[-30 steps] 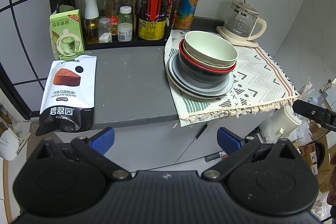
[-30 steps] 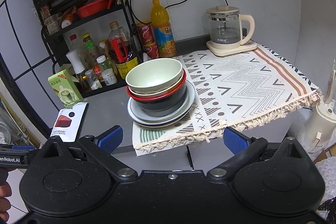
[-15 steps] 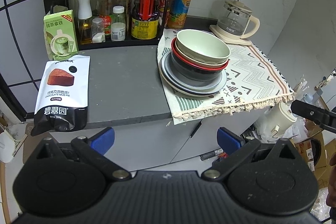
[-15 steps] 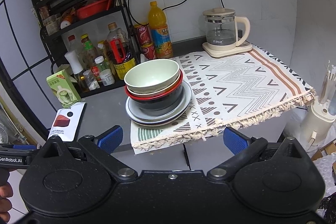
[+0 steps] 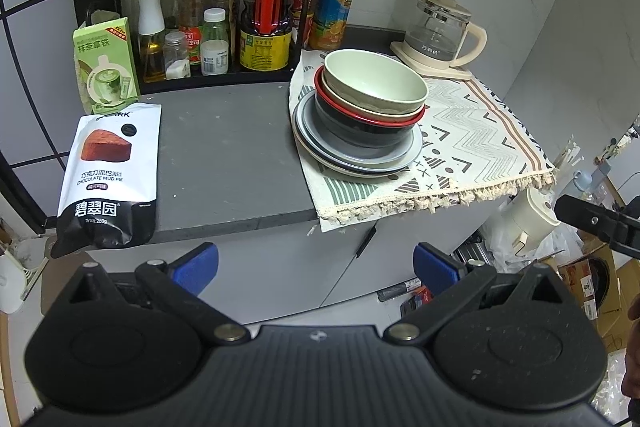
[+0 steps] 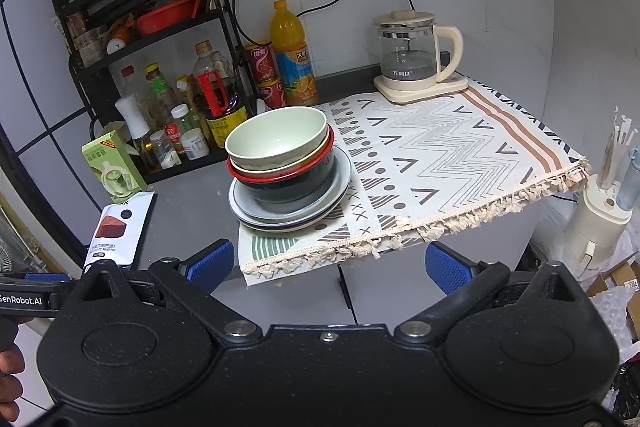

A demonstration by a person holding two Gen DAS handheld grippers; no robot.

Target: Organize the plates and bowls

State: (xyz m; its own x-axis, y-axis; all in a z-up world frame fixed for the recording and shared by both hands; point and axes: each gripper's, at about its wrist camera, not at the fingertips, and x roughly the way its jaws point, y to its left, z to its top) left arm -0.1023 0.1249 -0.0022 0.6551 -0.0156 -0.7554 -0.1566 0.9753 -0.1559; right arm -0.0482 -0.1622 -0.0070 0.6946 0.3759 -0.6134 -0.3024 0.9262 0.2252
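Patterned cloth [image 5: 472, 131] bears green bowl [image 5: 374, 83] atop stacked plates [image 5: 356, 155] — both claws wide, empty.

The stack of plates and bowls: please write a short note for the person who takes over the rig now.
Left gripper: open, empty, held off the counter's front edge.
Right gripper: open, empty, also short of the counter.
Dishes: one stack at the left end of the patterned cloth. Green bowl on top, nested in a cream bowl, a red-rimmed black bowl below, plates underneath.
Done: nothing visible; no dish is gripped.
Left: take the stack apart and sort plates and bowls, probably starting with the green bowl.
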